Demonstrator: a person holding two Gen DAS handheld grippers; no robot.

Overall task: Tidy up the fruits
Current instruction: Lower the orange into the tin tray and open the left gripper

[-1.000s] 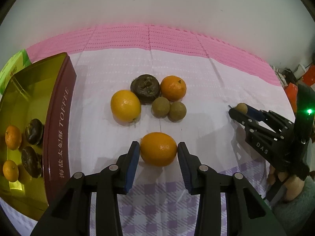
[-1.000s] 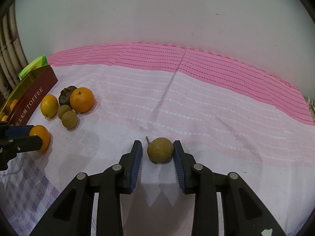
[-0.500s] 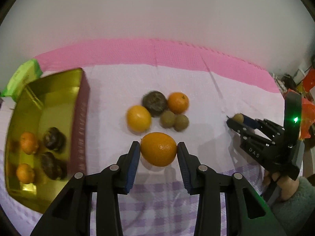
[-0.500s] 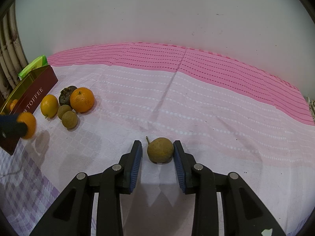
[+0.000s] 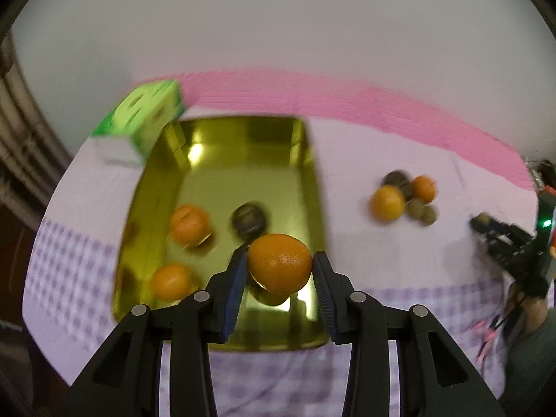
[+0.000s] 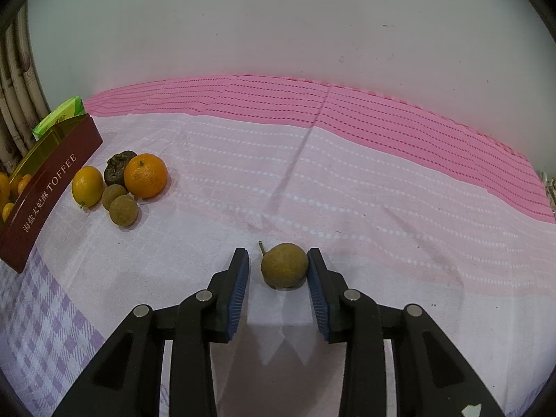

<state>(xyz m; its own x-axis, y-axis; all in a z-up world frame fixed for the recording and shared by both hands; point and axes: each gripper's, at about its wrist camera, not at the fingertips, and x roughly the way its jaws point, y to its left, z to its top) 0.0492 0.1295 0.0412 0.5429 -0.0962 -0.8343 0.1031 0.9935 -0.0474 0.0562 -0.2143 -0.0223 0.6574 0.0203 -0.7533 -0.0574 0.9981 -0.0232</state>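
Left gripper: clamped on an orange, carried above the gold tin, presumably for dropping among the fruit there; the orange is near-round, no clear long axis. Right gripper: jaws parted around a brown fruit resting on the worktop, only one pad touching, stem pointing up-left.
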